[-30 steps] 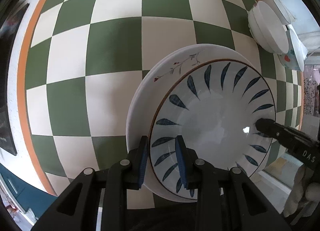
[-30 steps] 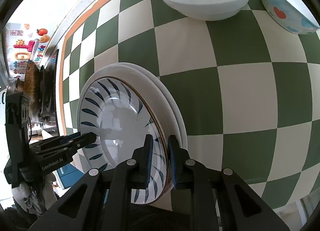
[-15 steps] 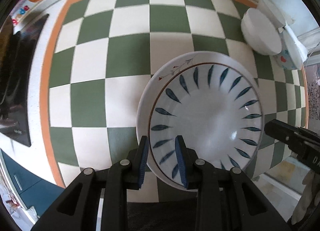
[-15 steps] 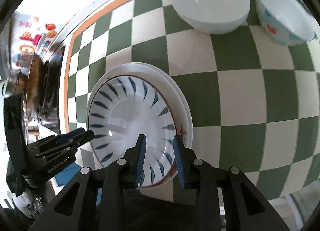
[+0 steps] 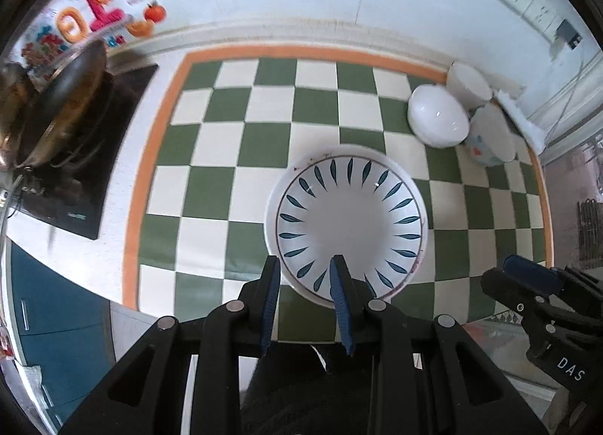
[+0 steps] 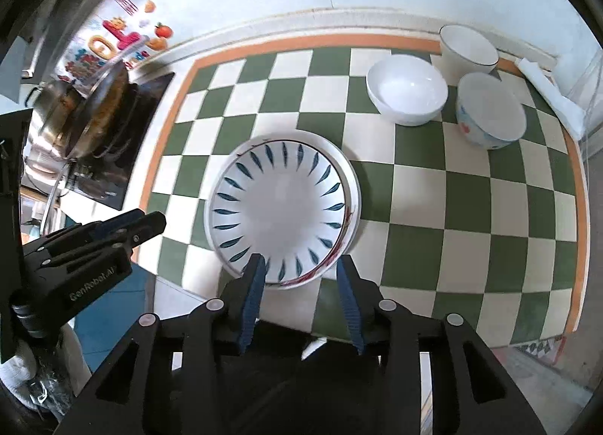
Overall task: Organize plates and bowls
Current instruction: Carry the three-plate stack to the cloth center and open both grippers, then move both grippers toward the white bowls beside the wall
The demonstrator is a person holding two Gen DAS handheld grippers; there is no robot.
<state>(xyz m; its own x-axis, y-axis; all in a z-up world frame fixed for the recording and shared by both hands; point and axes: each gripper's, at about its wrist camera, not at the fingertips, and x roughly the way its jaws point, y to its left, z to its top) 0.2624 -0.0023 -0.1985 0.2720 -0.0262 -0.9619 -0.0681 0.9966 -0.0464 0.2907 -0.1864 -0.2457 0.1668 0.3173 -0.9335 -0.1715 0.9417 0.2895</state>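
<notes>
A blue-leaf plate (image 5: 348, 226) (image 6: 280, 209) lies stacked on a white plate with a red sprig; the rim of that white plate (image 5: 272, 194) (image 6: 352, 179) shows around it. Both rest on the green-and-cream checked mat. My left gripper (image 5: 304, 286) is open and empty, above the stack's near edge. My right gripper (image 6: 300, 280) is open and empty, wider, also above the near edge. Three bowls stand at the back right: a wide white bowl (image 5: 437, 119) (image 6: 407, 94), a tall white bowl (image 5: 469, 83) (image 6: 469, 49) and a dotted bowl (image 5: 490, 139) (image 6: 490, 115).
A pan (image 5: 56, 103) (image 6: 86, 111) sits on a black hob (image 5: 94, 156) at the left. The mat's orange border (image 5: 139, 186) runs along the left and back. A folded white cloth (image 6: 546, 84) lies by the right wall. Wall sockets (image 5: 527, 2) are at the back right.
Both grippers have let go of the stacked plates, opened and drawn back and up. The stack now lies flat on the mat.
</notes>
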